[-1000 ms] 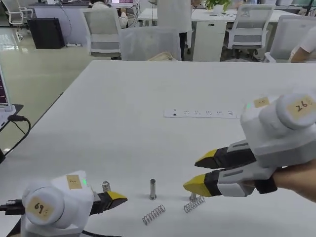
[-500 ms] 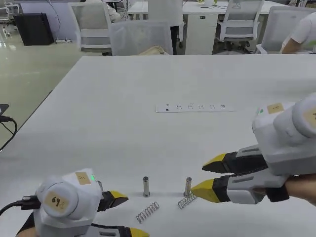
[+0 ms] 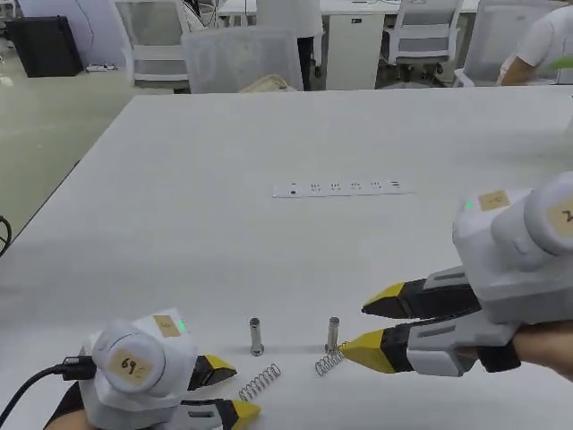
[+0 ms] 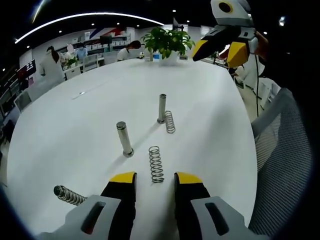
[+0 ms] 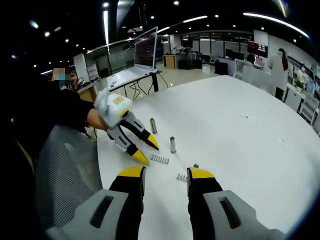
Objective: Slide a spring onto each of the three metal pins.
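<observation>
Two pins stand upright on the white worktop [image 3: 179, 179], long axes vertical: the middle pin [image 3: 256, 336] and the right pin [image 3: 333, 333]. In the left gripper view a third, the left pin [image 4: 67, 195], sits at the lower left, and its shaft looks coiled, though I cannot tell for sure that a spring is on it.

Two springs lie flat. In the head view both slant from lower left to upper right. The near spring [image 3: 260, 382] lies just in front of the middle pin. In the left gripper view its axis runs straight ahead, in line with the jaws. The far spring [image 3: 329, 360] has its upper end at the foot of the right pin.

The left claw [image 3: 235, 389] is low at the bottom left and points right. Its jaws are spread, with the near spring just beyond their tips and nothing pinched.

The right claw [image 3: 363, 330] reaches in from the right on a level hand and points left. It is rolled so that one jaw sits above the other. The jaws are spread and bare, the lower tip just beside the far spring and the right pin.
</observation>
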`<state>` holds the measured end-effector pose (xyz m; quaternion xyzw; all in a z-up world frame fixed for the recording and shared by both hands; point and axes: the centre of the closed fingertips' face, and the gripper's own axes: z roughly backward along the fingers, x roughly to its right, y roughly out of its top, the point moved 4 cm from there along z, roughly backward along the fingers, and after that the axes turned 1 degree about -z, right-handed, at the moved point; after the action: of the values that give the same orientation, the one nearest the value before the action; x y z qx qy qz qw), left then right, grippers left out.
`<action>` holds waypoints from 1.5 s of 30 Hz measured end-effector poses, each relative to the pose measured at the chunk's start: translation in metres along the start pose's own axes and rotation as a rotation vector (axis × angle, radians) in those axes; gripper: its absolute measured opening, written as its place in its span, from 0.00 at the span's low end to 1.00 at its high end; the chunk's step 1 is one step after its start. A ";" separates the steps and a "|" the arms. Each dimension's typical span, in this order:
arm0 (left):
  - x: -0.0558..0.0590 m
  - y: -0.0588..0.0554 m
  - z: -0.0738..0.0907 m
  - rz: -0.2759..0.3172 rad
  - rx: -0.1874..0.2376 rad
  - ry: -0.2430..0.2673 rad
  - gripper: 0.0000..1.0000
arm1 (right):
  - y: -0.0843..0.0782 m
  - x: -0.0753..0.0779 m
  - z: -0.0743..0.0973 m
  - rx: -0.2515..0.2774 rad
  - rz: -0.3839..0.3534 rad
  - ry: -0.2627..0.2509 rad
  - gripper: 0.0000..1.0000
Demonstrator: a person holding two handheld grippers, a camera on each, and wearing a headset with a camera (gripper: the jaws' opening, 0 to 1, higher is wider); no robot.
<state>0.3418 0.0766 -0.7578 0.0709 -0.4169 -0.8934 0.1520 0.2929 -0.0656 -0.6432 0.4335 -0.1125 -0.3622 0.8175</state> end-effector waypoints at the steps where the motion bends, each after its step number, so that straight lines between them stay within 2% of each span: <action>1: 0.000 0.000 0.000 0.000 0.001 0.000 0.22 | 0.000 0.000 0.000 0.000 0.000 0.000 0.31; 8: 0.003 -0.003 -0.007 -0.020 -0.023 -0.007 0.16 | -0.004 0.002 -0.001 -0.003 -0.010 0.001 0.31; 12: 0.002 -0.002 -0.008 -0.019 -0.021 -0.007 0.14 | -0.005 0.002 -0.001 -0.005 -0.012 0.002 0.31; 24: 0.004 0.000 -0.011 -0.081 -0.016 -0.006 0.03 | -0.006 0.002 -0.003 -0.004 -0.014 0.009 0.31; 35: 0.003 0.000 -0.009 -0.112 -0.022 -0.009 0.03 | -0.003 0.000 -0.004 -0.003 -0.003 0.011 0.30; 45: 0.015 0.024 0.015 -0.140 0.038 -0.031 0.02 | 0.004 -0.007 -0.003 0.006 0.014 0.024 0.29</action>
<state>0.3293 0.0681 -0.7303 0.0890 -0.4299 -0.8948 0.0814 0.2913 -0.0575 -0.6408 0.4396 -0.1070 -0.3510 0.8198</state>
